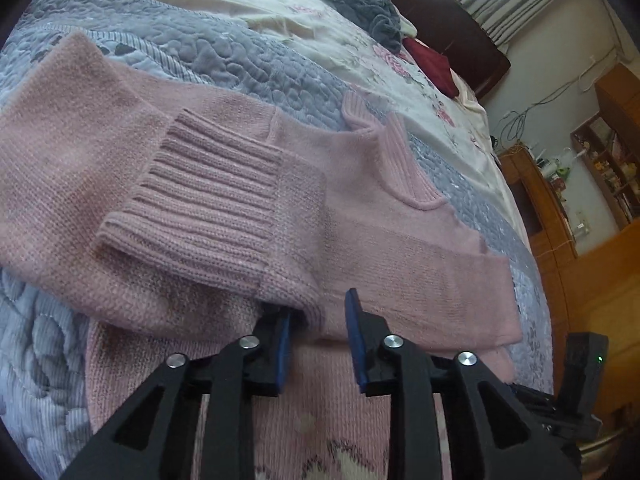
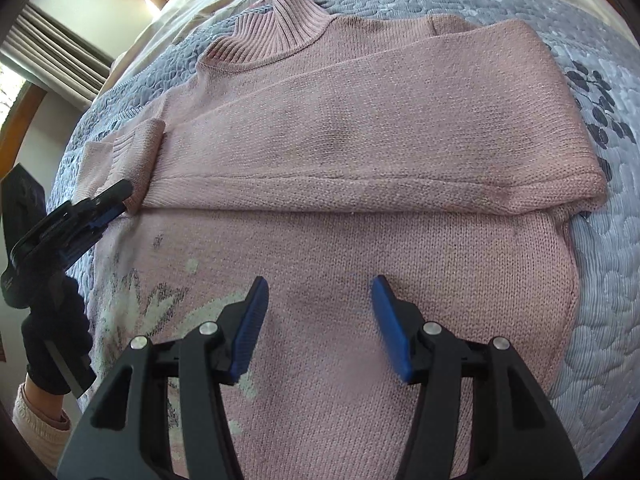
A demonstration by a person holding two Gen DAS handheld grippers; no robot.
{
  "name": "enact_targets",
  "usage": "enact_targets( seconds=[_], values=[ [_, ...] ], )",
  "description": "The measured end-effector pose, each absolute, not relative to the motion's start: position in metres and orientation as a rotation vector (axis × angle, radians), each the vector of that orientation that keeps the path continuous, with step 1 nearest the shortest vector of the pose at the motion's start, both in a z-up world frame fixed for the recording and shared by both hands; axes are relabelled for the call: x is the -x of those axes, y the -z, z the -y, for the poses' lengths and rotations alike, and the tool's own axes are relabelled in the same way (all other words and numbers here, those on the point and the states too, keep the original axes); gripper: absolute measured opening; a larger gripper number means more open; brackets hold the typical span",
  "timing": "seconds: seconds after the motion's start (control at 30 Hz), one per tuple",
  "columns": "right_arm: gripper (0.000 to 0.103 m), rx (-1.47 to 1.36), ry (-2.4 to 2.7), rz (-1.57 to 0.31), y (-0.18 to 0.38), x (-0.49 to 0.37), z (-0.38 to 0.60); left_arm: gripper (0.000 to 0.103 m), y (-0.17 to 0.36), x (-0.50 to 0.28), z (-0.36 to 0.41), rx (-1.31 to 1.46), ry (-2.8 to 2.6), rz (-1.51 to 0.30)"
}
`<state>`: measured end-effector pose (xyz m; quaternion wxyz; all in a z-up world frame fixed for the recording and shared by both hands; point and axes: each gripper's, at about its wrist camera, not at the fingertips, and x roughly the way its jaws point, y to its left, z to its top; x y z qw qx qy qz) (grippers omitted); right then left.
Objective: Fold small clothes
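A pink knitted sweater (image 2: 360,128) lies flat on a grey quilt (image 2: 600,280), collar (image 2: 280,28) at the far side. One sleeve is folded across the chest, and its ribbed cuff (image 1: 192,204) ends near my left gripper (image 1: 319,306). That gripper stands partly open, with the sleeve's edge lying against its left pad. From the right wrist it shows as the left gripper (image 2: 114,206), touching the cuff's lower corner. My right gripper (image 2: 320,280) hovers open over the sweater's lower body, with nothing between its fingers.
A gloved hand (image 2: 52,320) holds the left gripper. A grey garment heap (image 1: 360,4) and a dark red cloth (image 1: 430,64) lie further up the bed on a floral sheet. Wooden shelves (image 1: 600,168) stand beyond the bed's edge.
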<state>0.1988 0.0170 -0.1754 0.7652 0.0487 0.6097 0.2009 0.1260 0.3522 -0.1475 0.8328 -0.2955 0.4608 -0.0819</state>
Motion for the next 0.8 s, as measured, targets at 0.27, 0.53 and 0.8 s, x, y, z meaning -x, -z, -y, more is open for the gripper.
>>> enact_targets(
  seconds=[0.27,0.53,0.8],
  values=[
    [0.056,-0.116,-0.547,-1.319,0.148,-0.203,-0.055,0.045,0.092,-0.105,-0.435,0.419,-0.026,-0.911],
    [0.056,-0.159,-0.668,-1.352,0.135,-0.238,-0.142,0.045,0.149,-0.126,-0.474,0.347,-0.155,-1.030],
    [0.056,-0.211,-0.684,-1.432,0.159,-0.270,-0.209,0.046,0.137,-0.113,-0.482,0.426,-0.129,-0.972]
  ],
)
